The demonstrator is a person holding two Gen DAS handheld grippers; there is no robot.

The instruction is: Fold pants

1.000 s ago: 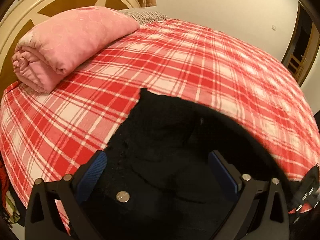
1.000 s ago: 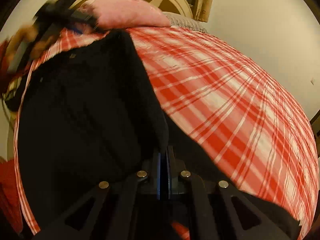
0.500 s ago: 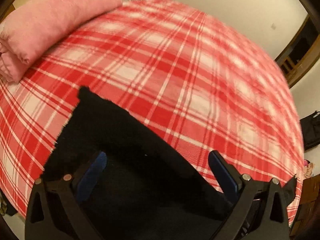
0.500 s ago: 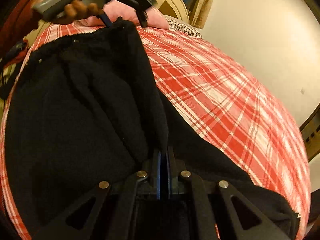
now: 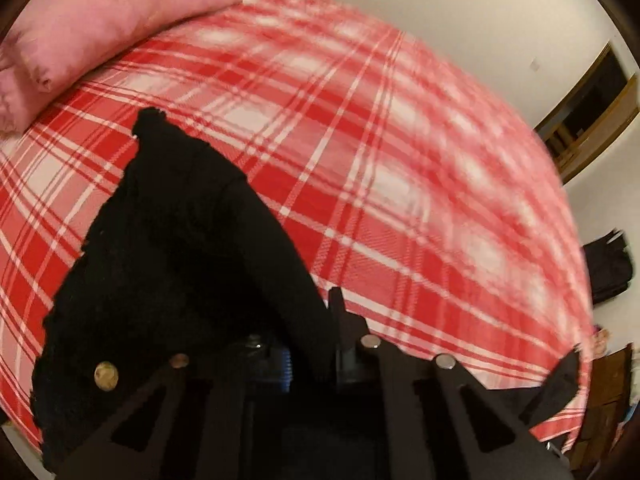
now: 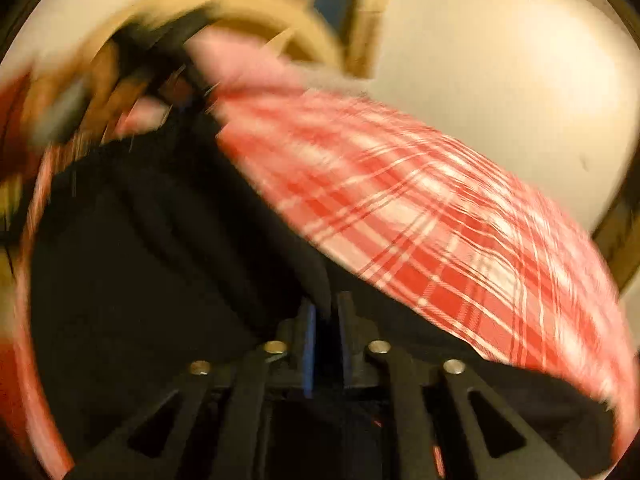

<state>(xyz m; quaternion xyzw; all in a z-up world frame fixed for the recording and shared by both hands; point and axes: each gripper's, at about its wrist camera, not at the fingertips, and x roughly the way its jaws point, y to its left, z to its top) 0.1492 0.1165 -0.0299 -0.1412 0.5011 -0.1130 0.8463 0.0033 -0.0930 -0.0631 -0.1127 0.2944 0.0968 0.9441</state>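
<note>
Black pants [image 5: 180, 248] lie on a red and white plaid bed cover [image 5: 400, 184]. In the left wrist view my left gripper [image 5: 310, 344] is shut on a fold of the pants near the waistband, whose metal button [image 5: 106, 376] shows at lower left. In the blurred right wrist view my right gripper [image 6: 326, 320] is shut on an edge of the pants [image 6: 140, 260]. The left gripper and the hand holding it [image 6: 120, 80] show as a blur at the top left there.
A folded pink quilt [image 5: 108, 24] lies at the head of the bed by a cream headboard [image 6: 256, 4]. A white wall [image 5: 460, 12] and a dark doorway [image 5: 592, 92] are beyond the bed. A dark bag [image 5: 608, 264] sits at the right.
My left gripper has closed from wide open onto the pants fabric. The right gripper stays shut on the pants and is now moving fast, blurring its view.
</note>
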